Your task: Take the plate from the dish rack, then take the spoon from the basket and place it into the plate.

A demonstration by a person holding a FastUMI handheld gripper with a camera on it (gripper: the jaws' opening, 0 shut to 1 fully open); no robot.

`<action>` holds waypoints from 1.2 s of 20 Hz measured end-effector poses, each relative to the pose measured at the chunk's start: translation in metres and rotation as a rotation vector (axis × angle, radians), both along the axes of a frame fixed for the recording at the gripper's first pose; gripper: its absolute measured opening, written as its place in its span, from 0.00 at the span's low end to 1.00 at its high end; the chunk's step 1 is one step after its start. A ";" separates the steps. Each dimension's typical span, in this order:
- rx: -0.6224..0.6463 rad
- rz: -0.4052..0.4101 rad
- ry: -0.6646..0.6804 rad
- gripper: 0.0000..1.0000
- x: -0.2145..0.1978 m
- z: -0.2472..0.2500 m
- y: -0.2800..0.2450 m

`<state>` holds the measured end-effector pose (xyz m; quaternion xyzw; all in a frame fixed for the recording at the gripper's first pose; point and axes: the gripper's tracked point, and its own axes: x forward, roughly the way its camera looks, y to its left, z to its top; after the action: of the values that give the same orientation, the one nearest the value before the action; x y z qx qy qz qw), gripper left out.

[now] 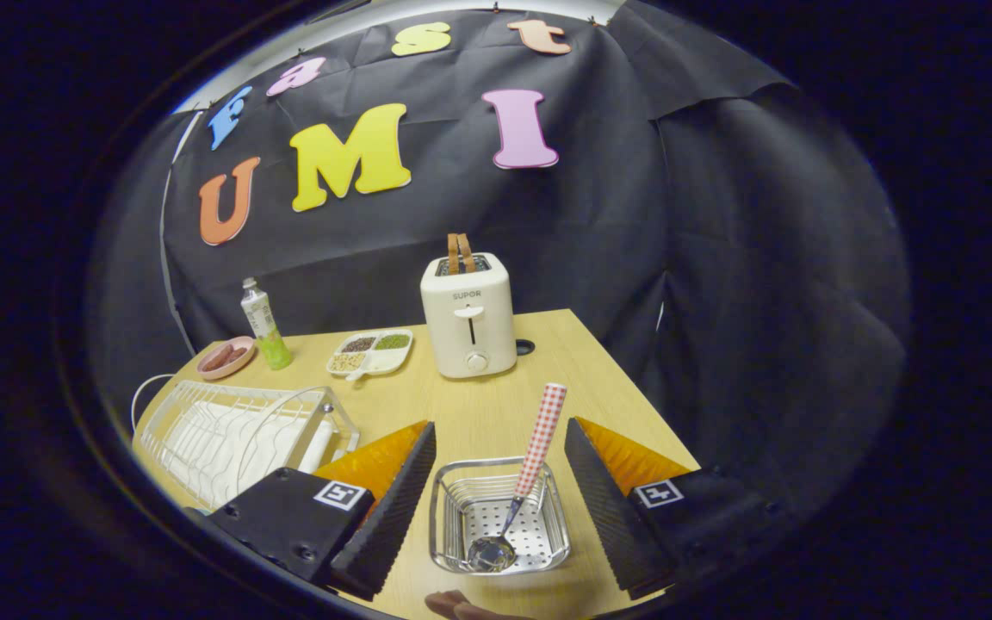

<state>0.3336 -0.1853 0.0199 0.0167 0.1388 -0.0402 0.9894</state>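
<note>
Between the two black ribbed fingers (393, 508) of the gripper (496, 504), which are standing wide apart and touching nothing, a small shiny wire-and-mesh metal basket (453, 491) is sitting on the light wooden table (496, 413) with a steel spoon with a red-and-white checked handle (539, 448) leaning up out of it. Off beside the left finger a white wire dish rack (229, 430) is sitting, though I honestly can't make out a plate in it, and further back a cream toaster (468, 323) is holding two slices of toast (460, 253).
</note>
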 end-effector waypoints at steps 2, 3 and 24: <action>0.018 0.004 0.010 0.90 0.014 -0.002 -0.006; 0.028 0.007 0.020 0.84 0.019 -0.006 -0.008; -0.121 -0.178 -0.386 0.17 -0.058 0.095 0.033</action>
<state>0.2754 -0.1523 0.1153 -0.0230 -0.0578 -0.1318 0.9893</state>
